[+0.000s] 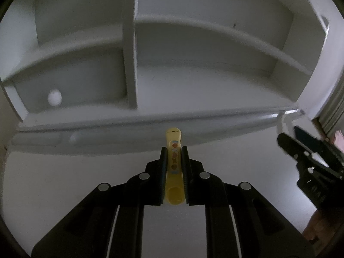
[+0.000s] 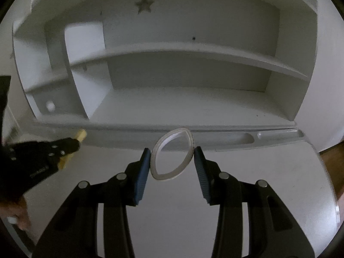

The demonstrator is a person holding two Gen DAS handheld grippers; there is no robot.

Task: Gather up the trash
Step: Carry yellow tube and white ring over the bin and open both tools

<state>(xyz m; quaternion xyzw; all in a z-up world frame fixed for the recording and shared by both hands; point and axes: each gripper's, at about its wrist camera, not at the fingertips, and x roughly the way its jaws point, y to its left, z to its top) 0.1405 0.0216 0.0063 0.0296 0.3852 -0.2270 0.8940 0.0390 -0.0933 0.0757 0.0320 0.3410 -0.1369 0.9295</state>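
The left gripper point(image 1: 173, 150) is clenched on a flat yellow plastic piece point(image 1: 173, 144) printed with small coloured pictures; its fingers point(image 1: 163, 163) press on both long sides, and its rounded end sticks out past the tips, above the white counter point(image 1: 64, 193). In the right wrist view the same gripper point(image 2: 75, 144) comes in from the left edge with the yellow piece point(image 2: 81, 133) showing at its tip.

The right gripper point(image 2: 172, 157) grasps a whitish ring point(image 2: 160, 145), squeezed into a pointed oval between its blue-padded fingers point(image 2: 143, 172), which stand partly apart and touch the ring on either side. The ring is held up off the counter point(image 2: 258, 182), in front of a groove point(image 2: 277, 133) along the counter's back edge.

Behind both stands a white shelf unit point(image 2: 193, 51) with a star mark point(image 2: 144, 4) on its back panel and a round hole point(image 1: 54, 97) low in the left compartment.
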